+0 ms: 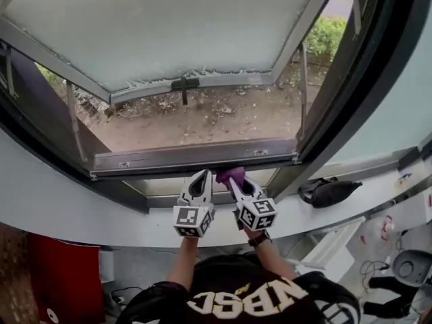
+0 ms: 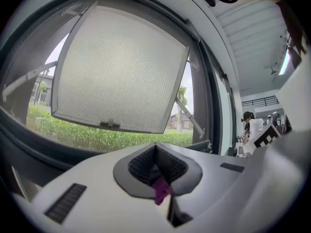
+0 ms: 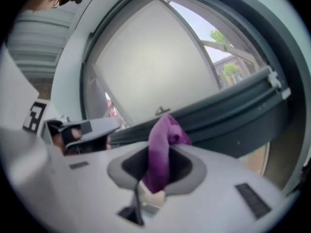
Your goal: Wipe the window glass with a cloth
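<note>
The right gripper (image 1: pixel 236 185) is pinching the purple cloth (image 1: pixel 231 175) in closed jaws, just under the open window's frame (image 1: pixel 196 156), well below the glass (image 1: pixel 169 25). The left gripper (image 1: pixel 200 179), just beside it, is holding its jaws together on a small purple scrap (image 2: pixel 161 191)

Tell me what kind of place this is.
Likely an office or lab room, at an open window: bare ground and a hedge lie outside, and a bag sits on the white sill inside.

One window (image 1: pixel 196 155), one purple cloth (image 1: pixel 231 174), two grippers, left (image 1: pixel 200 179) and right (image 1: pixel 237 185)
</note>
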